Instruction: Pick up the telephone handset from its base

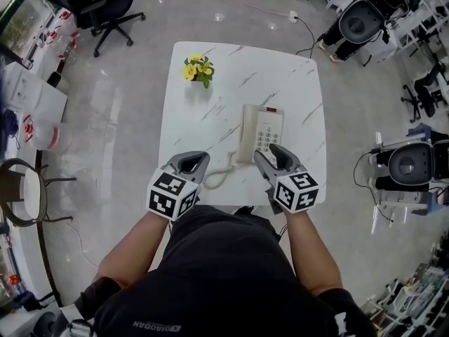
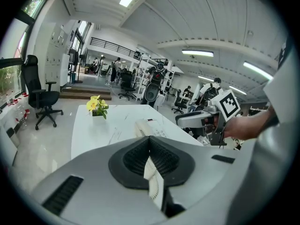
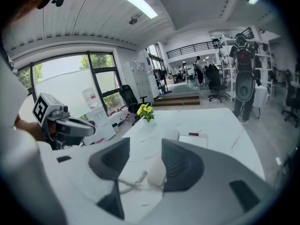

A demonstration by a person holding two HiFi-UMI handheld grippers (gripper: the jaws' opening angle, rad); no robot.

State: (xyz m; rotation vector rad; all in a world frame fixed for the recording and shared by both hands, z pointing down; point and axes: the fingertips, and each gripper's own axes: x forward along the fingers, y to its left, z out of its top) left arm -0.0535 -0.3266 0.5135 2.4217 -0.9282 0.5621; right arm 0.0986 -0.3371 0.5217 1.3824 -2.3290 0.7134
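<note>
Telephone keypad (image 1: 269, 133) digits unreadable (too small)

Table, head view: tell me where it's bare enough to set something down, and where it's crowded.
Bare: the far right corner of the table, beyond the telephone and right of the flowers; also the left strip between the flowers and the left claw. Crowded: the near edge, where the coiled cord, the handset and the right claw meet.

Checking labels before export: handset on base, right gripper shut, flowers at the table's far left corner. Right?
Not quite. The right gripper is open, not shut: the right gripper view shows its jaws apart, the handset end between them. Handset on base and flowers at the far left corner are correct.
</note>
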